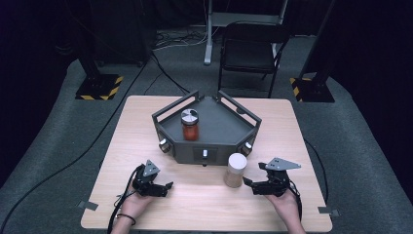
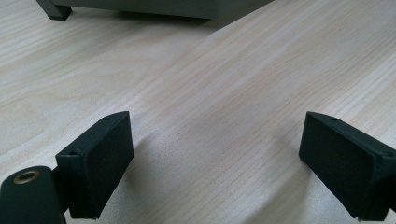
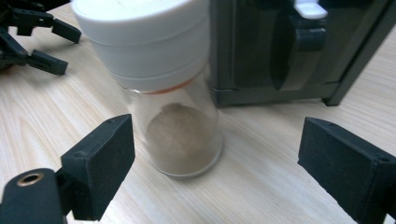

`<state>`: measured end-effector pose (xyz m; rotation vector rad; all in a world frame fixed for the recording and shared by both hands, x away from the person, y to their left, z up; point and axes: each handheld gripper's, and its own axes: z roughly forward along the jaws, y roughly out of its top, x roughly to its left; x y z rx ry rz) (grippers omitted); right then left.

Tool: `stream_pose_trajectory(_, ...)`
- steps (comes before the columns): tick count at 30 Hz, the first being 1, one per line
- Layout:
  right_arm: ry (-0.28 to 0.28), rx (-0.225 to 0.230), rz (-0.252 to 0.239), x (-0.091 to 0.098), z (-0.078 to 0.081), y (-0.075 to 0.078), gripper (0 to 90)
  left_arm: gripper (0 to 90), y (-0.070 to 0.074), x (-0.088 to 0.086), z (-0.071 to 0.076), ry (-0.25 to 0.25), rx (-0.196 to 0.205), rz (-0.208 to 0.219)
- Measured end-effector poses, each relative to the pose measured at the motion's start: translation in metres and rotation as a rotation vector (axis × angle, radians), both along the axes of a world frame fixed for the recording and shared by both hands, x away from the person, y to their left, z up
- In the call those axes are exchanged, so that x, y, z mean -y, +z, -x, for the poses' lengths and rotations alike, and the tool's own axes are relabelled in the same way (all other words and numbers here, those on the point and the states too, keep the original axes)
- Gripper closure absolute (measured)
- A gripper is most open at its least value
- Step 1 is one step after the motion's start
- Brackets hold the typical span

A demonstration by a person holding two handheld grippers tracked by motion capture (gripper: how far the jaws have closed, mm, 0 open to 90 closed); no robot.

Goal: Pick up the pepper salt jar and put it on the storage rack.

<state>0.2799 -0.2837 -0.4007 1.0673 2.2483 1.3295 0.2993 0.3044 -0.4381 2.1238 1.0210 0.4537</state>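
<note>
White-lidded jar (image 3: 170, 93), near open hand-held gripper (image 3: 215, 168)

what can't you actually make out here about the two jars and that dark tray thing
- White-lidded jar: lid top cut off by the upper edge of the right gripper view; in the high view too small to tell the beige powder.
- Red-filled jar: label and contents too small in the high view.
- Dark tray: front knobs and switch too small in the high view; cropped and blurred in the right gripper view; only its base in the left gripper view.

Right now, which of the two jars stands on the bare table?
The white-capped jar of pale powder; the red-filled jar stands in the grey tray.
</note>
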Motion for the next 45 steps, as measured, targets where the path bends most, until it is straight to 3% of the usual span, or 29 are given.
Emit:
stream_pose_trajectory(15, 0.044, 0.018, 0.005, -0.018, -0.003, 0.001, 10.6, 9.4, 0.000, 0.000, 0.000, 0.000, 0.000, 0.000)
stream_pose_trajectory(32, 0.049, 0.058, 0.001, -0.034, -0.005, 0.005, 15.3, 9.4, 0.000, 0.000, 0.000, 0.000, 0.000, 0.000)
stream_pose_trajectory(40, 0.047, 0.043, -0.034, -0.036, -0.014, 0.003, 22.4, 9.4, 0.000, 0.000, 0.000, -0.001, 0.000, -0.002)
stream_pose_trajectory(45, 0.054, 0.061, -0.015, -0.042, -0.015, 0.005, 32.1, 9.4, 0.000, 0.000, 0.000, 0.000, 0.000, 0.000)
